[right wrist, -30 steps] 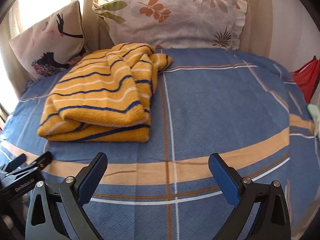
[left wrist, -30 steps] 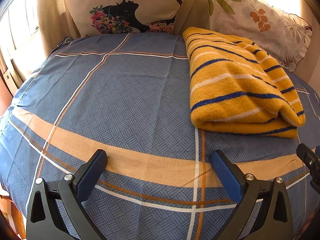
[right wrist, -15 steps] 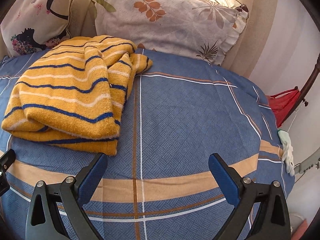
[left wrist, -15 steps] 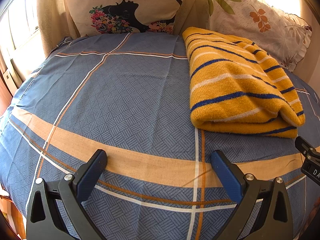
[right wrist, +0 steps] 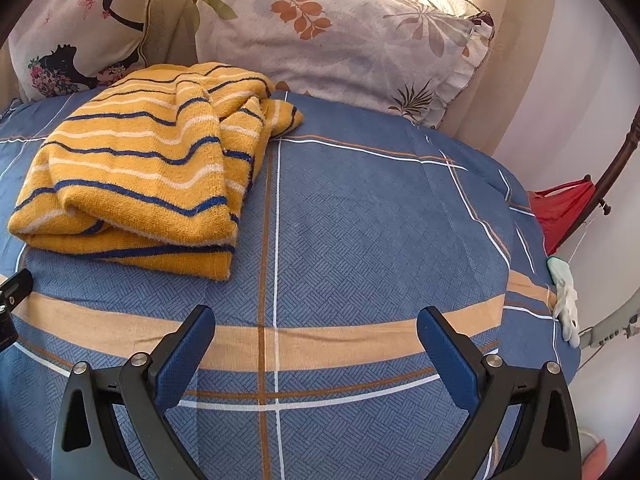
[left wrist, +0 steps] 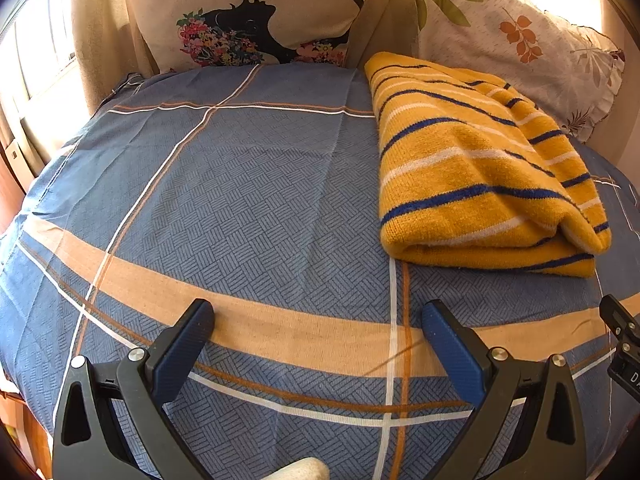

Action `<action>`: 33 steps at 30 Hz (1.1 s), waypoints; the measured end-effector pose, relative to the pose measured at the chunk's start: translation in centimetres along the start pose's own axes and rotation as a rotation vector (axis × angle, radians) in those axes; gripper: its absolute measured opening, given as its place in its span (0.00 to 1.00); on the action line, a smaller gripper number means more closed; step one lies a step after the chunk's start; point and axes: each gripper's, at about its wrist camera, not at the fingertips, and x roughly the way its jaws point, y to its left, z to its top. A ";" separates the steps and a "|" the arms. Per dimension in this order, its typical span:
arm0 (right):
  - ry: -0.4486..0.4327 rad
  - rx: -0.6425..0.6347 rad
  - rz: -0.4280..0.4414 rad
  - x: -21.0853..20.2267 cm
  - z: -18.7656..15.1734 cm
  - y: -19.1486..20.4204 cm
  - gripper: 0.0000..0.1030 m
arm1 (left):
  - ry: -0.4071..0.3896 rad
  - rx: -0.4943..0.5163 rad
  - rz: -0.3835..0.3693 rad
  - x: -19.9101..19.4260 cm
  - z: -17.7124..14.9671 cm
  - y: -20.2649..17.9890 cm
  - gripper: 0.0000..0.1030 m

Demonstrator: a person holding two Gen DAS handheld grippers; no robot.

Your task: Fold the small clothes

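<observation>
A yellow knit sweater [left wrist: 476, 168] with blue and white stripes lies folded in a thick stack on the blue checked bedsheet [left wrist: 248, 200], near the pillows. In the right wrist view the same sweater [right wrist: 140, 168] sits at the upper left, one loose end bunched toward the pillow. My left gripper [left wrist: 318, 320] hovers open over the sheet's tan band, short of the sweater and to its left. My right gripper [right wrist: 316, 324] is open too, over bare sheet to the right of the sweater. Neither holds anything.
Two pillows lean at the head of the bed: one with a black silhouette print [left wrist: 256, 20], one with a leaf print [right wrist: 340, 36]. A red bag [right wrist: 564, 208] and a pale cloth [right wrist: 564, 300] sit past the bed's right edge. Wide bare sheet lies left of the sweater.
The right wrist view has swung to the right, so the sweater now sits farther left and the bed's right edge and red bag show. The left gripper has barely moved.
</observation>
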 end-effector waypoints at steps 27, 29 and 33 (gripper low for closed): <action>-0.140 0.053 0.124 -5.6 -0.5 1.1 1.00 | -0.047 0.061 -0.038 -6.3 -1.2 1.0 1.00; -0.138 0.055 0.130 -5.6 -0.5 1.2 1.00 | -0.044 0.060 -0.043 -6.3 -1.3 1.0 1.00; -0.132 0.050 0.145 -5.4 -0.5 1.7 1.00 | -0.038 0.057 -0.050 -6.2 -1.5 1.3 1.00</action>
